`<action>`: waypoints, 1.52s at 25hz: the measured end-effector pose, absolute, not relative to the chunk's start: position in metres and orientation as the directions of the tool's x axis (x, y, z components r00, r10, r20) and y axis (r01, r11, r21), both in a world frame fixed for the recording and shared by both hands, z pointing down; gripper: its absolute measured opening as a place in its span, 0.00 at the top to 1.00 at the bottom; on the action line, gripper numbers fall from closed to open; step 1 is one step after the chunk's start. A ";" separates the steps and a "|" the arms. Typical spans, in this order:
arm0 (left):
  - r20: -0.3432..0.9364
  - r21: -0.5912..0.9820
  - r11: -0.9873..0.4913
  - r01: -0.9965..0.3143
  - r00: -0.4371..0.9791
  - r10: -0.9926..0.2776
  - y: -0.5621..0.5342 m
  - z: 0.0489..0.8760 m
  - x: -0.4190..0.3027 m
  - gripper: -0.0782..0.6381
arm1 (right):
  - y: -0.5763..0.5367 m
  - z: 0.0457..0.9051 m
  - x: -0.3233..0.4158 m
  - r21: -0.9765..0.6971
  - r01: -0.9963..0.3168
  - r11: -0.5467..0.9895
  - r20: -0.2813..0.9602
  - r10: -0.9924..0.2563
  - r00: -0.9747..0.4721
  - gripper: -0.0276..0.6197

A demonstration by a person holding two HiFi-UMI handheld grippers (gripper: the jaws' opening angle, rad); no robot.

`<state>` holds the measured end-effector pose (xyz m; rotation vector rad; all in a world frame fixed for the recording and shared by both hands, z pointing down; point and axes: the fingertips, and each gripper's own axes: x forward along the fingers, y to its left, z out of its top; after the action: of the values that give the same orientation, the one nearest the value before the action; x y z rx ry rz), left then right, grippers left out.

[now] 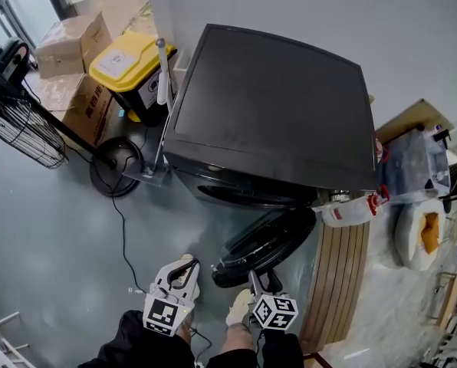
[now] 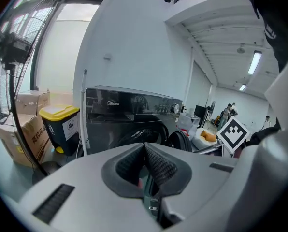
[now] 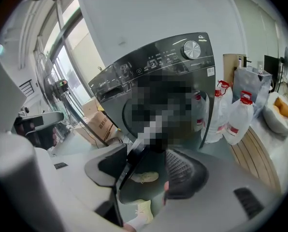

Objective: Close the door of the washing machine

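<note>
The dark front-loading washing machine stands against the wall. Its round door is swung open toward me. In the head view my right gripper is at the door's near edge. In the right gripper view, my right gripper stands open with the door's rim between its pads, close against the left pad. My left gripper hangs left of the door, apart from it. In the left gripper view, my left gripper is shut on nothing and faces the washing machine and its door.
A floor fan with a round base, a yellow-lidded bin and cardboard boxes stand left of the machine. A cable runs over the grey floor. White jugs and a slatted wooden panel are on the right.
</note>
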<state>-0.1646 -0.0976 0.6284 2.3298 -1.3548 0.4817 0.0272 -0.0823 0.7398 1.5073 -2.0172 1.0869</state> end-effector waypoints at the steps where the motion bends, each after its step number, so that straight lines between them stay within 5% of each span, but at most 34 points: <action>1: 0.484 0.170 -0.448 -0.878 0.470 -0.738 -0.099 0.630 -0.168 0.85 | -0.085 0.739 0.024 -0.349 -0.929 0.119 0.700 -0.626 -0.343 0.55; 38: 0.508 0.202 -0.411 -0.889 0.454 -0.732 -0.158 0.666 -0.260 0.85 | -0.188 0.743 -0.056 -0.397 -0.915 0.069 0.647 -0.686 -0.333 0.55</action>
<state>-0.2597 -0.1581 0.6663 2.2652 -1.3593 0.4773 -0.0561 -0.1877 0.7434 1.6084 -2.0624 1.1265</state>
